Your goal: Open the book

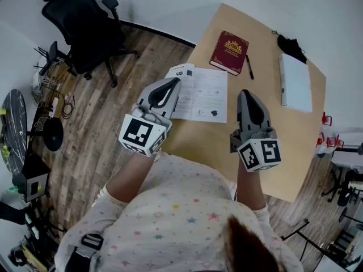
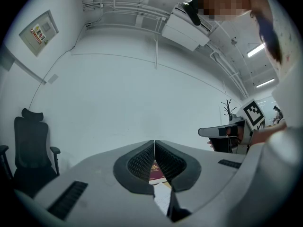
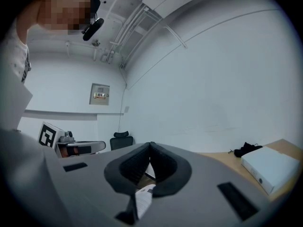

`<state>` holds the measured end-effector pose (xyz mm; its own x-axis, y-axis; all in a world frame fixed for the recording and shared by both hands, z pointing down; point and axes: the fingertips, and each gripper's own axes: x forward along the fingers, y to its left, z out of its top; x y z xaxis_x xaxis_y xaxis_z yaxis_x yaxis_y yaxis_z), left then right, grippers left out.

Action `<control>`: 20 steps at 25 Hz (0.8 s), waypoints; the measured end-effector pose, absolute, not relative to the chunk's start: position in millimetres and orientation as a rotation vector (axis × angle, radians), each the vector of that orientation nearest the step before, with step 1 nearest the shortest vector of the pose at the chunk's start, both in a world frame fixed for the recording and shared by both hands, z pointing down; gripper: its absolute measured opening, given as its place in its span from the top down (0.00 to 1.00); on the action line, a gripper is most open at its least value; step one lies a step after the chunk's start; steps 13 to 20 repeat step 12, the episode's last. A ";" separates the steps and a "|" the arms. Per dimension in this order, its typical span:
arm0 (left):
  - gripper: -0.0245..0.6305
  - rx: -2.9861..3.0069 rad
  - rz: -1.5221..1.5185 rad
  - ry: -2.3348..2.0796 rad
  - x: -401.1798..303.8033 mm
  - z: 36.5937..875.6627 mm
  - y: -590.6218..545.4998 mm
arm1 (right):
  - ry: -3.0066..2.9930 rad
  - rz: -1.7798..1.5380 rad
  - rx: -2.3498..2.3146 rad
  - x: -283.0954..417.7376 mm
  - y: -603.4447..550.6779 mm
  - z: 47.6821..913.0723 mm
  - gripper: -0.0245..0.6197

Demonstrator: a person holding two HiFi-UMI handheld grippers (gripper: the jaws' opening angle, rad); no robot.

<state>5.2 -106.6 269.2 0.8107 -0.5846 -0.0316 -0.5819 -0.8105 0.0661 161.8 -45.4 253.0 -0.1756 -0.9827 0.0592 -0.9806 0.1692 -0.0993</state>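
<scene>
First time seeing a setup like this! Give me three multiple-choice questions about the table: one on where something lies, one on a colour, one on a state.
1. Where is the pen?
A on top of the book
B beside the book
C tucked inside it
2. The book's cover is:
A green
B dark red
C blue
3. The book is:
A open flat
B standing upright
C closed, lying flat
Answers: 1 B, it lies alongside the cover; 2 B, red with gold ornament; 3 C, cover down, no pages showing.
</scene>
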 end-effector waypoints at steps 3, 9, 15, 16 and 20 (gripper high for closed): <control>0.94 2.939 -0.075 -0.947 4.5 269.1 -106.5 | 2.381 -0.173 -2.009 162.8 -45.0 252.4 0.96; 0.94 2.938 -0.073 -0.947 4.7 269.2 -107.6 | 2.372 -0.173 -2.013 164.8 -45.7 252.3 0.96; 0.94 2.936 -0.075 -0.953 4.9 269.6 -109.8 | 2.367 -0.174 -2.019 166.4 -47.1 251.9 0.96; 0.94 2.936 -0.075 -0.953 4.9 269.6 -109.8 | 2.367 -0.174 -2.019 166.4 -47.1 251.9 0.96; 0.94 2.936 -0.075 -0.953 4.9 269.6 -109.8 | 2.367 -0.174 -2.019 166.4 -47.1 251.9 0.96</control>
